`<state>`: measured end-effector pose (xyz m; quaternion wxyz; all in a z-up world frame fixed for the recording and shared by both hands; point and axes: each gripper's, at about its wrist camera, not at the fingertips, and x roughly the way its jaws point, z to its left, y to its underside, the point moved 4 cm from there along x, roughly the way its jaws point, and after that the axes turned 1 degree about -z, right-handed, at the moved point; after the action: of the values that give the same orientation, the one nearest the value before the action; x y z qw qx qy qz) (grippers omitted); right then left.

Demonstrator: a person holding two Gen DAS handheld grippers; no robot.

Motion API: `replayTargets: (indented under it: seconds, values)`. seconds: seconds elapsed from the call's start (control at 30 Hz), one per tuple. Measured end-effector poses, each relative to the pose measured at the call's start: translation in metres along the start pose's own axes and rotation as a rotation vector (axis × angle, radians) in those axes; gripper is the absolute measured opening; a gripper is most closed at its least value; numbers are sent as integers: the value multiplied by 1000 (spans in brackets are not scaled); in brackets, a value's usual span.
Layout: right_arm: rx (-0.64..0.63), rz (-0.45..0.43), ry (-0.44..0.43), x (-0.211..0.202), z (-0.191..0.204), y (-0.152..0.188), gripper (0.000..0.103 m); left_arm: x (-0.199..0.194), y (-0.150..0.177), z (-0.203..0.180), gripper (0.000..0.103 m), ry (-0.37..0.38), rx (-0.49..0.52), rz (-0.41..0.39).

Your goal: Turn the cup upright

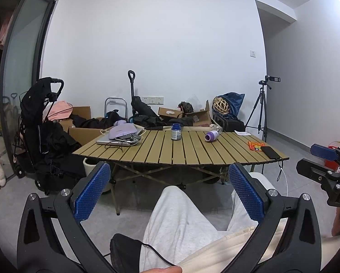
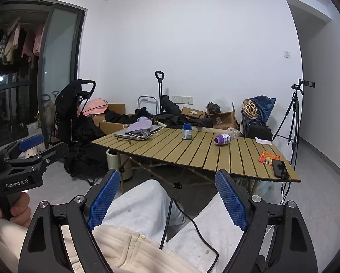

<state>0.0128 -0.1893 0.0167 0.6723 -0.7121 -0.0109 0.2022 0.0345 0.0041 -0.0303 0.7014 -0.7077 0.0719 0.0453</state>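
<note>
well apart from both wide-open grippers, purple cup (image 1: 211,135) lies sideways on slatted table (image 1: 147,152), mouth toward camera.

The purple cup (image 2: 222,139) on the bench (image 2: 192,157) is too small to show its label; beside it, the blue-capped jar (image 2: 187,131) label is unreadable. The clear bottle (image 2: 234,132) behind the cup is partly hidden.

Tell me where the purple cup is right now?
The purple cup lies on its side toward the slatted table's far edge, right of the upright blue bottle.
</note>
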Motion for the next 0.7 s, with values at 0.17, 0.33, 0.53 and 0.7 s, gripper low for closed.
replayTargets:
  seconds: [0.17, 0.33, 0.53, 0.7]
  values:
    - [-3, 10, 5, 2, 1, 2, 90, 0, -1, -1, 103, -1, 0, 0]
    - [-3, 10, 6, 2, 2, 2, 90, 0, 0, 1, 103, -2, 1, 0]
    - [-3, 12, 6, 2, 2, 3, 90, -1, 0, -2, 103, 4, 13, -4]
    - [-3, 11, 4, 2, 1, 3, 90, -2, 0, -3, 103, 6, 23, -12]
